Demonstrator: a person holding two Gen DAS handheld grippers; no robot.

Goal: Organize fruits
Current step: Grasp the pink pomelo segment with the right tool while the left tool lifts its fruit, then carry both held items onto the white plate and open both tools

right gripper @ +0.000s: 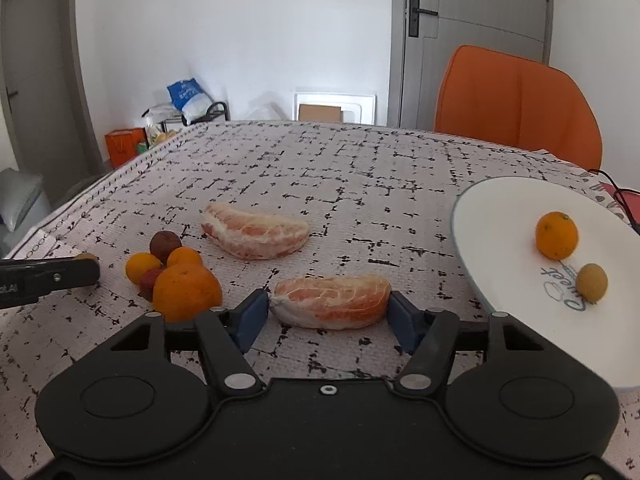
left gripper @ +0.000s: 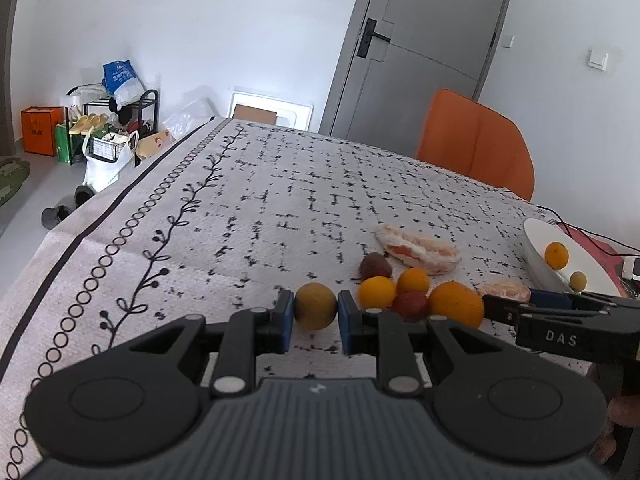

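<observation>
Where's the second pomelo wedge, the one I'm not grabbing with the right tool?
In the right wrist view the far pomelo wedge lies on the tablecloth, left of centre, beyond the near wedge and right of the fruit cluster.

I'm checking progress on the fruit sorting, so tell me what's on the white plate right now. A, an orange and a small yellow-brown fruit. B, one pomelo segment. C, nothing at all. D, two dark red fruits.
A: the right wrist view shows the white plate holding only an orange and a small yellow-brown fruit; both pomelo segments and the dark red fruits lie on the tablecloth.
</observation>
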